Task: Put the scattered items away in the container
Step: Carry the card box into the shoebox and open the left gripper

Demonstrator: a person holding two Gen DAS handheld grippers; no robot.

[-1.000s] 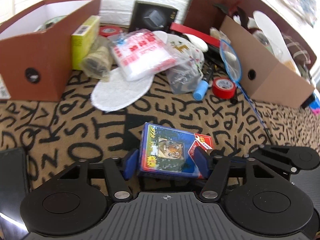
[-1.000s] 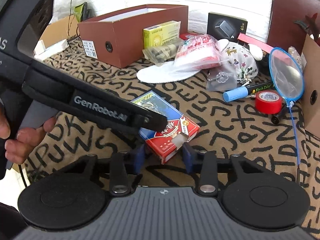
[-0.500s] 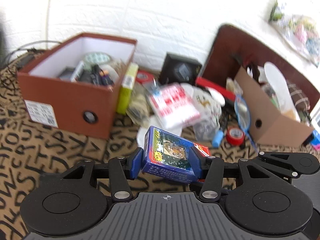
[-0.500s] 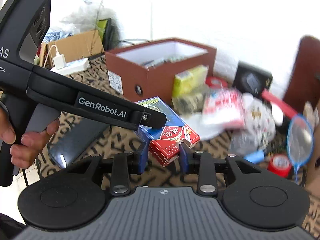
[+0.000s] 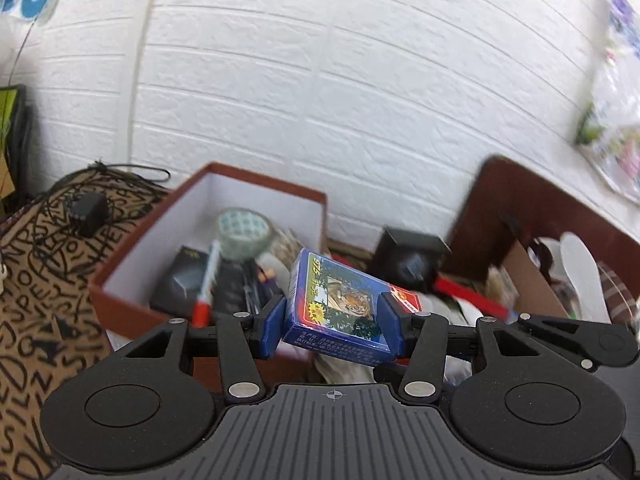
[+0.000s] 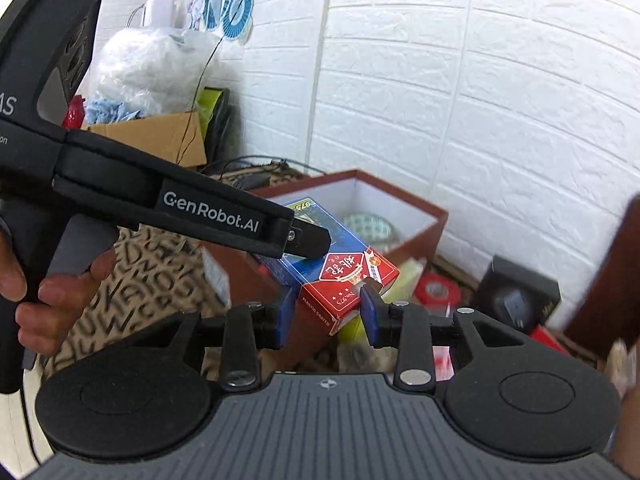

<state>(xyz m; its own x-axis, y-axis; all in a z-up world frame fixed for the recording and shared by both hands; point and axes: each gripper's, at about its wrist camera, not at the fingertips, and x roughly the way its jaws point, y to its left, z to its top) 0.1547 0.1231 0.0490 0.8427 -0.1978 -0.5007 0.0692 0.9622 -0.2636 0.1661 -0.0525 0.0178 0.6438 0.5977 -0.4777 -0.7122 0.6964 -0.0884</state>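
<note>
Since the earlier frames, the card box [image 5: 340, 312] had been lifted off the patterned cloth [image 5: 36, 312] and carried towards the open brown container [image 5: 260, 192], so only the drop was judged left. It was pinched by the left gripper [image 5: 332, 326] across its width and by the right gripper [image 6: 326, 314] at its red end, its long axis running between them, blue end tilted up towards the container

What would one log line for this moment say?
left gripper: shut on blue-and-red card box | right gripper: shut on same | brown box: beyond
</note>
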